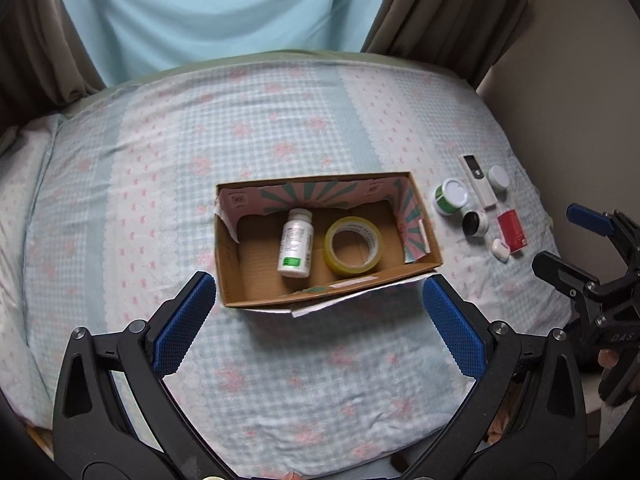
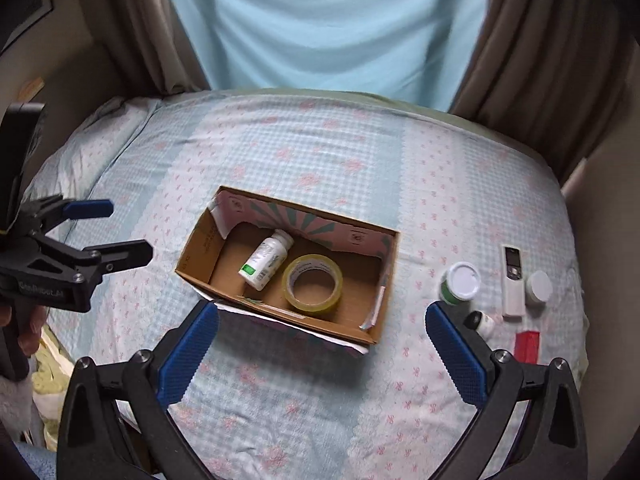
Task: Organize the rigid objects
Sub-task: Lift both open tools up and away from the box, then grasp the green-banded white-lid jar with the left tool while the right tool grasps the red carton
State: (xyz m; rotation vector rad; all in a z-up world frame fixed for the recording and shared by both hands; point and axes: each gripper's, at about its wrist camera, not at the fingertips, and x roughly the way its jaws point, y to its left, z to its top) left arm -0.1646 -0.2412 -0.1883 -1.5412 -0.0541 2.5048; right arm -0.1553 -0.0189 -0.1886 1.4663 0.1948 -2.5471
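An open cardboard box [image 1: 230,264] [image 2: 192,256] sits mid-bed. Inside lie a white pill bottle [image 1: 295,243] [image 2: 265,259] and a roll of yellow tape [image 1: 353,247] [image 2: 313,283]. To its right on the bed are a green jar with a white lid [image 1: 451,196] [image 2: 460,282], a white remote [image 1: 479,181] [image 2: 512,280], a small white jar [image 1: 499,178] [image 2: 538,288], a black-topped jar [image 1: 475,223] [image 2: 482,322], a red box [image 1: 511,229] [image 2: 527,346] and a small white case [image 1: 501,249]. My left gripper [image 1: 316,320] [image 2: 120,232] is open and empty before the box. My right gripper [image 2: 320,352] [image 1: 568,240] is open and empty, near the box's front right.
The bed has a blue checked sheet with pink bows [image 1: 280,128] [image 2: 320,152]. A pillow [image 2: 108,120] lies at the far left. Brown curtains [image 1: 440,8] and a pale blue one [image 1: 224,4] hang behind. A wall [image 1: 568,100] borders the right side.
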